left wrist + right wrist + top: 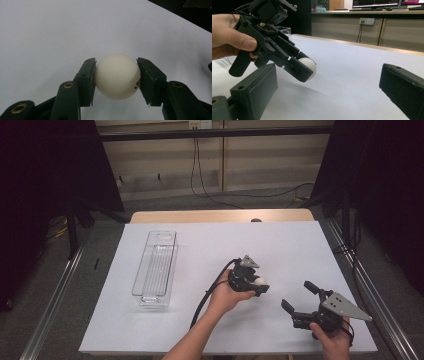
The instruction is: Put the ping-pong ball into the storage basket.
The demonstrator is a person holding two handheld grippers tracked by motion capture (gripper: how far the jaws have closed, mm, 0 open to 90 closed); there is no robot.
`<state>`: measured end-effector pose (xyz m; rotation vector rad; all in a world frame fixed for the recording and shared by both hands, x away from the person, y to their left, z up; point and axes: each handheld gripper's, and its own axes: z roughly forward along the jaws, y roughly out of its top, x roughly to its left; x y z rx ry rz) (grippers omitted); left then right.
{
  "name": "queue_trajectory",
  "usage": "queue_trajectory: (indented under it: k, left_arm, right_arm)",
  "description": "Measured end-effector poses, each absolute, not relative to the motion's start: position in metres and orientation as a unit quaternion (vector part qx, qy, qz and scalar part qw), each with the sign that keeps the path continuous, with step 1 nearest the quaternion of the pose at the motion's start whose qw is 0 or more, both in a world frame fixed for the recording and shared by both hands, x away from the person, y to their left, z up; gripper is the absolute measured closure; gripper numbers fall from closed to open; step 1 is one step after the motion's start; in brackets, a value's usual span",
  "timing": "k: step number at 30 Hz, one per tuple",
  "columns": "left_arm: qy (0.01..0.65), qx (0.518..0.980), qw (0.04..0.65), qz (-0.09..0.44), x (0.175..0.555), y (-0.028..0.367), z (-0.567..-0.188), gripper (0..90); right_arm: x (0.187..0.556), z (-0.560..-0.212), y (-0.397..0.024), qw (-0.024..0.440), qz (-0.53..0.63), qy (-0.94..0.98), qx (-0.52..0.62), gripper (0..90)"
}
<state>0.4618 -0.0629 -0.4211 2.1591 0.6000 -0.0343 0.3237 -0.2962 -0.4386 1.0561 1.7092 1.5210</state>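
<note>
The left gripper (116, 77) is clamped on a small, smooth white plastic ball (117, 76) — both black pads press its sides, and the ball sits right at the jaw tips. In the right gripper view it hangs clear above the white table sheet (352, 75), a shadow beneath it. Off to the holding hand's far side lies a long clear plastic bin (156, 267), well apart from the ball. The right gripper (299, 296) rests low near the table's front edge, jaws spread wide with nothing between them — pointing towards the left gripper and its ball.
</note>
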Motion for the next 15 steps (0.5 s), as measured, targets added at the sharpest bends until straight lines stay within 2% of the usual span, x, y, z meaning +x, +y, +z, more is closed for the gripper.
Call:
queue_trajectory:
  k: [15]
  left_arm:
    - [0.255,0.863,0.436,-0.004,0.4639,-0.0522,-0.4156,51.1]
  right_arm:
    - [0.3236,-0.4387,-0.2963,0.306,0.574,0.645,0.4,1.3]
